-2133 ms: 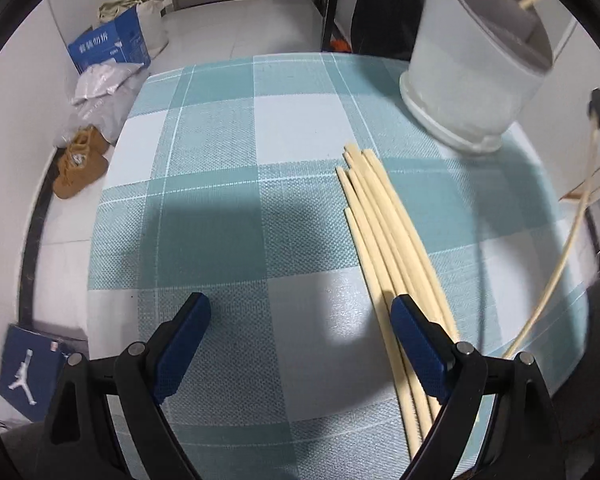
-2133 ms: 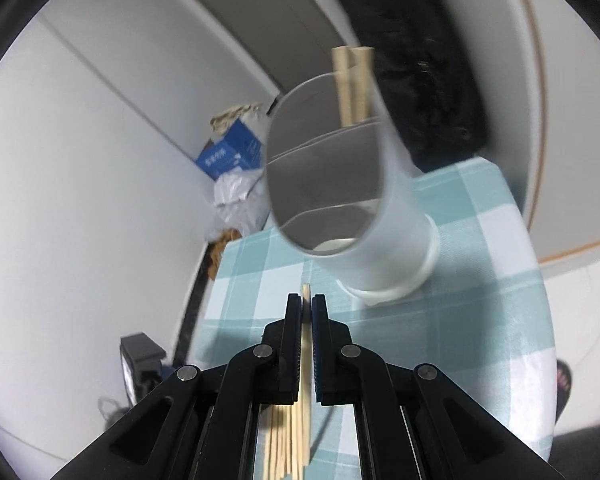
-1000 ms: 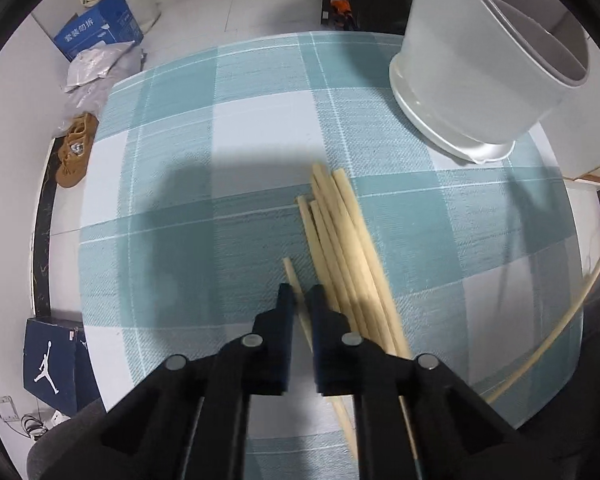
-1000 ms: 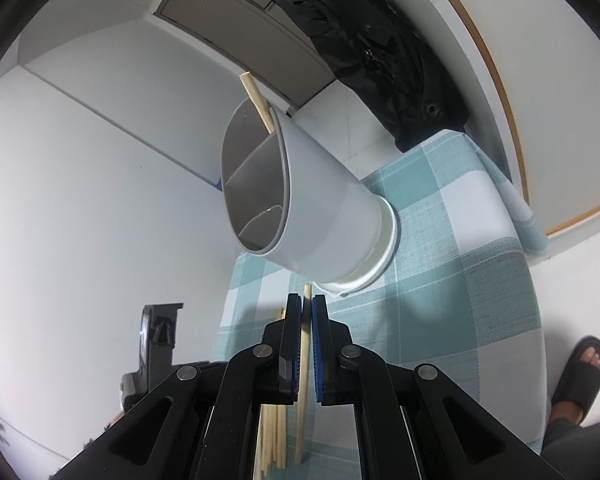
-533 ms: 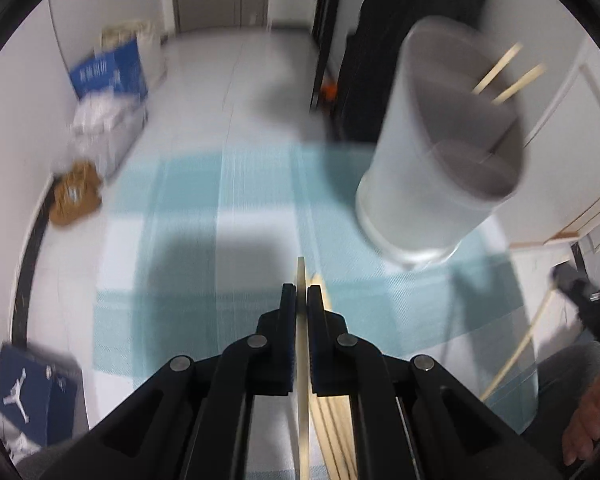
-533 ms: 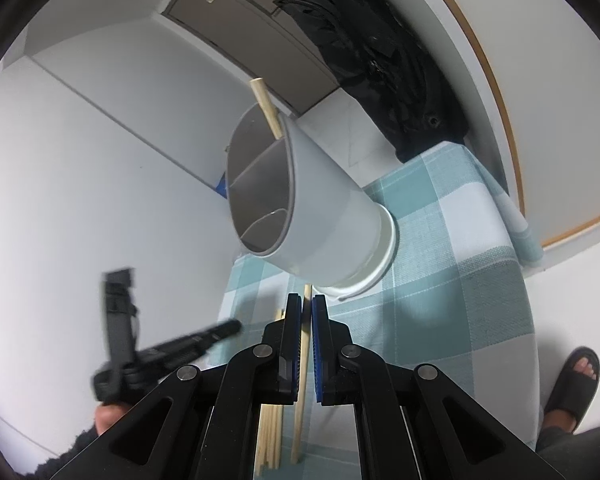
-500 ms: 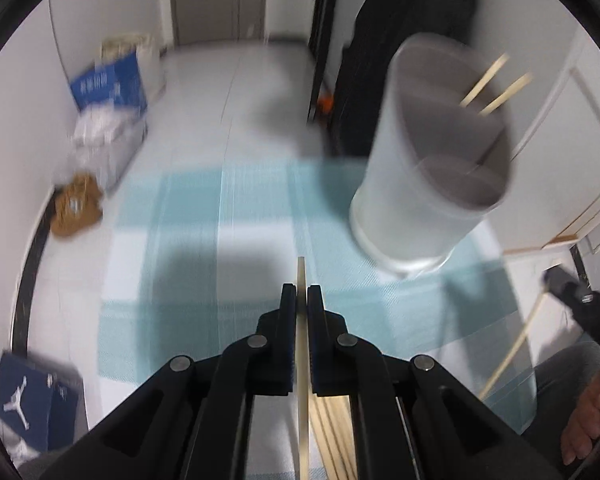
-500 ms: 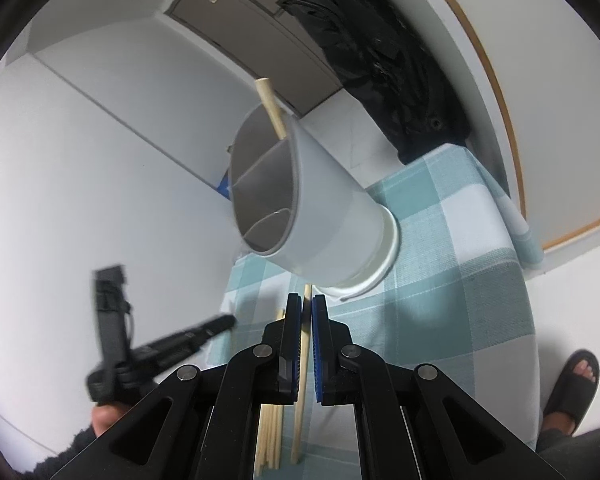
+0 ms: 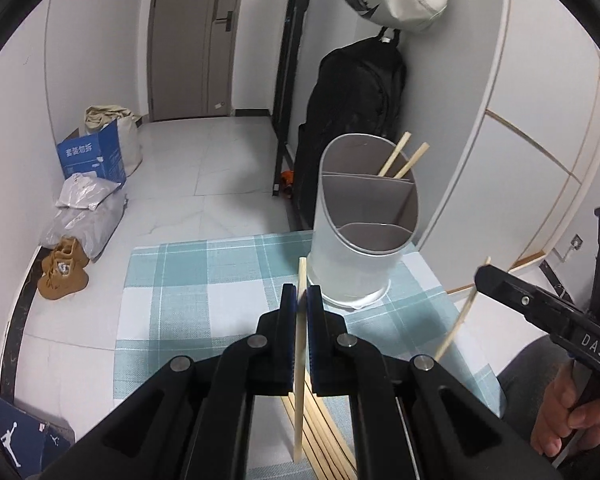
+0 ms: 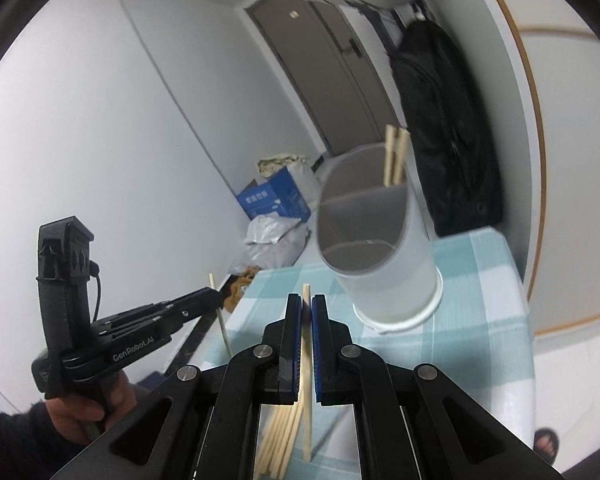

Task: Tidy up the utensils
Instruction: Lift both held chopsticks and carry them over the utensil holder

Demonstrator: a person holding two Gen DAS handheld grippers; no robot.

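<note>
Both sets of jaws clamp one chopstick apiece, left gripper (image 9: 299, 296) and right gripper (image 10: 307, 304) holding each upright for a clean drop into the holder (image 9: 356, 248) just ahead; spare chopsticks (image 9: 324, 436) wait on the tablecloth (image 9: 188, 280).

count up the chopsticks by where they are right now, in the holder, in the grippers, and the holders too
chopsticks standing in the holder, back compartment: 2
chopstick in the left gripper: 1
chopstick in the right gripper: 1
loose chopsticks on the tablecloth: a pile, partly hidden, no sure count
holders: 1
total countable: 4 chopsticks, 1 holder
</note>
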